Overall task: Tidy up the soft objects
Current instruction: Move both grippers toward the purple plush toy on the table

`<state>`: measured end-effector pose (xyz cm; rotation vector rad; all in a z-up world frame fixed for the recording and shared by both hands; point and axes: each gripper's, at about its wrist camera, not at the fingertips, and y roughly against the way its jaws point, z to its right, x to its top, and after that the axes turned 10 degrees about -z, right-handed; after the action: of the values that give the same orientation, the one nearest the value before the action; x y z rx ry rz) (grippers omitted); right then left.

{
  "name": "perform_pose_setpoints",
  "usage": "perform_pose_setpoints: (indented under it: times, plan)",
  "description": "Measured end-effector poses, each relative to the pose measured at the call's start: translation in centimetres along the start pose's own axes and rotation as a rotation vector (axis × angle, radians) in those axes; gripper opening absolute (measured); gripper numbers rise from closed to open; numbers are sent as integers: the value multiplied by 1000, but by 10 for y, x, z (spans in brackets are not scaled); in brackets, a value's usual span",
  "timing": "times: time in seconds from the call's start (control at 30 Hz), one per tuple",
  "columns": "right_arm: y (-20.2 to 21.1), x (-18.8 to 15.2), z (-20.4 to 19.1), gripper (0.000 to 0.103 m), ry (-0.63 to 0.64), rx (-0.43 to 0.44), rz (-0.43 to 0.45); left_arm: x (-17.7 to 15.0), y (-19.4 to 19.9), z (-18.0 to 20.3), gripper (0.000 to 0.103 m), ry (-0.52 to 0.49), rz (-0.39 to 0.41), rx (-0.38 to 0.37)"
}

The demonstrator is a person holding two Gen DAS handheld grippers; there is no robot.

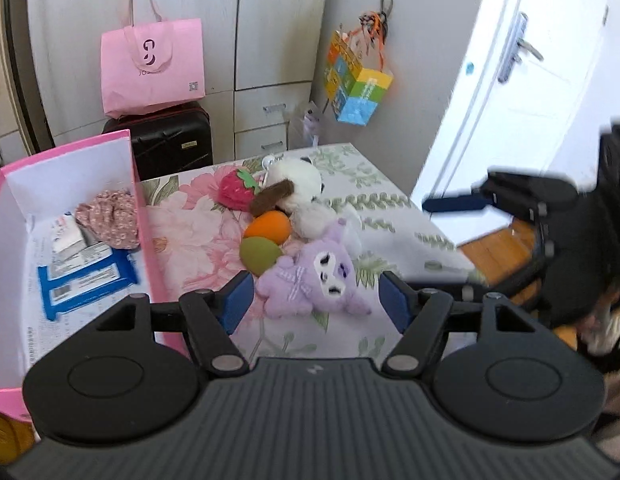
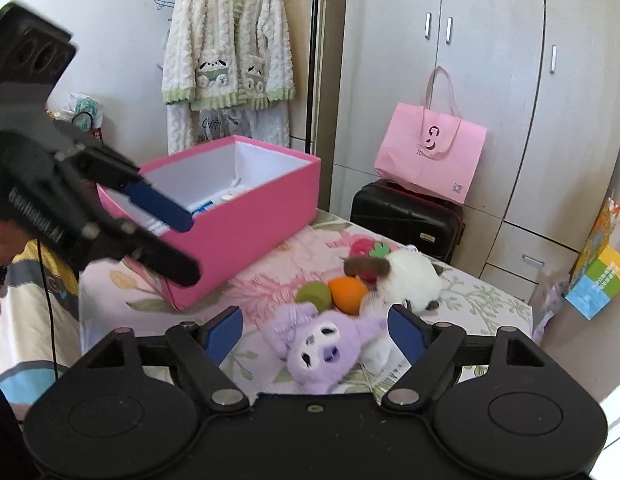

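While both hand-held grippers [image 1: 315,300] [image 2: 315,334] hover with jaws apart and empty, the pink box [image 1: 144,216] at left holds a floral cloth [image 1: 110,220] and blue packets [image 1: 86,280]; the plush toys [image 1: 313,280] lie on the bed [image 1: 190,232], lower centre.

Pale grey wardrobe doors [image 2: 489,80] line the back wall, drawers [image 1: 266,120] below. A black suitcase [image 2: 405,216] stands before them with a pink paper bag [image 2: 429,156] on top. A fleecy robe [image 2: 226,48] hangs on the left wall; a white door [image 1: 509,80] catches daylight.
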<state>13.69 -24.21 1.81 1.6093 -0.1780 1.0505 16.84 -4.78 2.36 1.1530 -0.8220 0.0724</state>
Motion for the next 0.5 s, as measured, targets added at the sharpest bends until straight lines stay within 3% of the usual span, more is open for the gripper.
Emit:
perform_pose_setpoints:
  times: [0.2,0.3,0.5]
  plan:
    - [-29,-29,10,85,13,22,35,4,-30,-4,68,39,41,-20]
    - [-49,-38,20,85,72,20,9,6,-48,3,68,-2,14,25]
    - [-81,-51,41,85,-103,156,-33,3,-78,-5,67,40,10,105]
